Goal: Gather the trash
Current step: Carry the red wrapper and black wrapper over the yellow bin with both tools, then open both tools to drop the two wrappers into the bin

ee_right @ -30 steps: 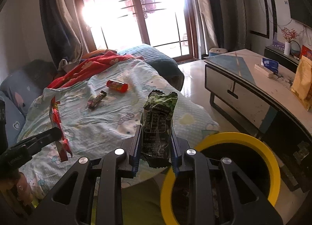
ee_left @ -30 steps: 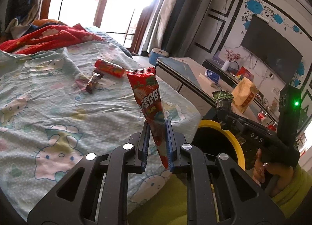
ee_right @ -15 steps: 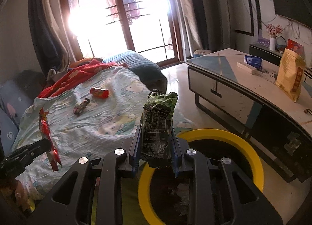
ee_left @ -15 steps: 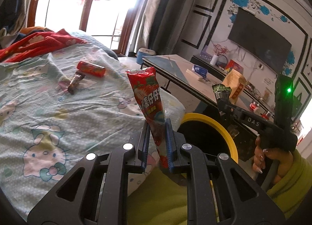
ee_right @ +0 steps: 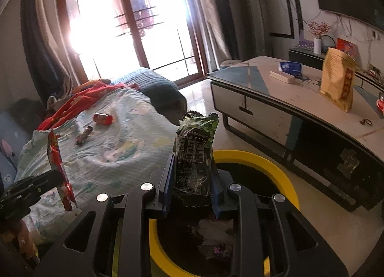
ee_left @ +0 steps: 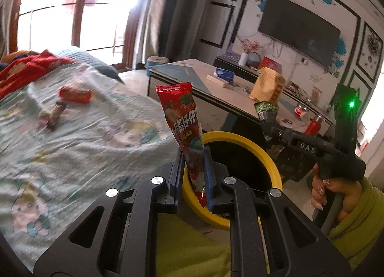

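Observation:
My left gripper (ee_left: pixel 194 176) is shut on a long red strawberry snack wrapper (ee_left: pixel 181 118), held upright over the near rim of a yellow-rimmed black trash bin (ee_left: pixel 242 140). My right gripper (ee_right: pixel 192 188) is shut on a dark green snack bag (ee_right: pixel 195 147), held upright over the same bin (ee_right: pixel 276 171), which has trash inside. The right gripper with the green bag (ee_left: pixel 266 109) shows at the right of the left wrist view. The red wrapper (ee_right: pixel 58 164) shows at the left of the right wrist view. A red can-like wrapper (ee_left: pixel 75 94) and a dark candy wrapper (ee_left: pixel 56 115) lie on the bed.
The bed with a pale cartoon-print sheet (ee_left: pixel 84 145) is on the left, a red blanket (ee_left: pixel 26 70) at its far end. A low white and blue table (ee_right: pixel 288 99) with a yellow bag (ee_right: pixel 338 80) stands right of the bin. A TV (ee_left: pixel 297 30) hangs on the wall.
Both grippers have moved right, away from the bed, and now hold their wrappers over the bin. The bin looms larger in both views. Both stay shut.

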The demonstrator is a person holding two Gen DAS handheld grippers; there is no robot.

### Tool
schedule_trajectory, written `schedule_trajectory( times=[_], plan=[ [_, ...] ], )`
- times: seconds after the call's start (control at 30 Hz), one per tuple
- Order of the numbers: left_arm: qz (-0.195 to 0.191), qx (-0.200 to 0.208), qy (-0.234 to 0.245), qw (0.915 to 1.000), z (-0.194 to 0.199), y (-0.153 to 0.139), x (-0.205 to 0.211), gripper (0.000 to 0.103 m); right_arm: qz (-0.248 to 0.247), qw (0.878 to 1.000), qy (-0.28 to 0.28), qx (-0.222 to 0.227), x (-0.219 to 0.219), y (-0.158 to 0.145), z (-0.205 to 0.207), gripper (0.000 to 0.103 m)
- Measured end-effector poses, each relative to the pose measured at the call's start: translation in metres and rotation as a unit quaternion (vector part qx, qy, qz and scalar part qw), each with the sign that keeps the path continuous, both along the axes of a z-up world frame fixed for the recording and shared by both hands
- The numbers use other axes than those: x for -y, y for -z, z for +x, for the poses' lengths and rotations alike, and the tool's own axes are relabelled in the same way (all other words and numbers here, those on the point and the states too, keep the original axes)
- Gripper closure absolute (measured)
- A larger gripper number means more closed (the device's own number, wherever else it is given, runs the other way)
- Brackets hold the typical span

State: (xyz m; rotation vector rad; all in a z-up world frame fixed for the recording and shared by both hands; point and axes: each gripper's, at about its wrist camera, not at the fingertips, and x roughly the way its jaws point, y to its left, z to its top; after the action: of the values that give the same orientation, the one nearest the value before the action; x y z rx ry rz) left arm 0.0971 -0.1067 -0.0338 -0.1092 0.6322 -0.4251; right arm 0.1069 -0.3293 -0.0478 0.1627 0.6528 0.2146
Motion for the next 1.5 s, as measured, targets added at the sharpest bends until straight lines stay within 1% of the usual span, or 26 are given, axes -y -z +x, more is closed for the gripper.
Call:
schedule_trajectory(
  times=[0.13, 0.33, 0.47, 0.73, 0.83, 0.87, 0.9, 0.93, 0.97, 1.0, 1.03, 1.13, 1.2, 1.3, 1.5],
  plan=[
    [0.009, 0.005, 0.019, 0.9998, 0.006, -0.001, 0.021, 0.093, 0.005, 1.0, 0.008, -0.008, 0.014, 0.008, -0.006, 0.077],
    [0.019, -0.003, 0.037, 0.9991, 0.016, 0.003, 0.044, 0.093, 0.011, 1.0, 0.016, -0.019, 0.032, 0.02, -0.014, 0.076],
    [0.031, -0.008, 0.052, 0.9981, 0.022, 0.008, 0.063, 0.092, 0.013, 0.999, 0.022, -0.034, 0.044, 0.034, -0.021, 0.075],
    [0.039, -0.025, 0.086, 0.9952, 0.038, 0.022, 0.092, 0.092, 0.023, 0.997, 0.017, -0.067, 0.047, 0.061, -0.024, 0.074],
    [0.044, -0.035, 0.092, 0.9942, 0.045, 0.028, 0.1, 0.092, 0.025, 0.997, 0.013, -0.073, 0.044, 0.068, -0.022, 0.072],
    [0.046, -0.037, 0.092, 0.9941, 0.047, 0.03, 0.101, 0.092, 0.027, 0.997, 0.01, -0.077, 0.043, 0.071, -0.021, 0.069],
    [0.046, -0.039, 0.092, 0.9939, 0.049, 0.031, 0.102, 0.091, 0.027, 0.996, 0.009, -0.08, 0.042, 0.073, -0.021, 0.064],
    [0.046, -0.043, 0.094, 0.9936, 0.051, 0.033, 0.104, 0.082, 0.026, 0.996, 0.011, -0.082, 0.041, 0.076, -0.02, 0.061],
    [0.046, -0.044, 0.09, 0.9939, 0.053, 0.034, 0.104, 0.073, 0.025, 0.996, 0.013, -0.083, 0.042, 0.077, -0.02, 0.055],
    [0.043, -0.042, 0.084, 0.9946, 0.053, 0.034, 0.102, 0.051, 0.025, 0.996, 0.015, -0.083, 0.043, 0.078, -0.02, 0.052],
    [0.04, -0.04, 0.08, 0.9952, 0.053, 0.033, 0.101, 0.043, 0.024, 0.996, 0.017, -0.082, 0.043, 0.078, -0.02, 0.05],
    [0.029, -0.037, 0.069, 0.9965, 0.053, 0.033, 0.094, 0.033, 0.022, 0.996, 0.028, -0.078, 0.049, 0.08, -0.02, 0.046],
    [0.024, -0.036, 0.061, 0.9972, 0.052, 0.031, 0.09, 0.018, 0.022, 0.996, 0.034, -0.077, 0.053, 0.081, -0.02, 0.042],
    [0.023, -0.023, 0.046, 0.9984, 0.047, 0.027, 0.081, 0.011, 0.024, 0.996, 0.042, -0.073, 0.055, 0.079, -0.022, 0.039],
    [0.022, -0.004, 0.017, 0.9996, 0.038, 0.019, 0.062, 0.011, 0.025, 0.998, 0.031, -0.055, 0.048, 0.063, -0.02, 0.036]
  ],
)
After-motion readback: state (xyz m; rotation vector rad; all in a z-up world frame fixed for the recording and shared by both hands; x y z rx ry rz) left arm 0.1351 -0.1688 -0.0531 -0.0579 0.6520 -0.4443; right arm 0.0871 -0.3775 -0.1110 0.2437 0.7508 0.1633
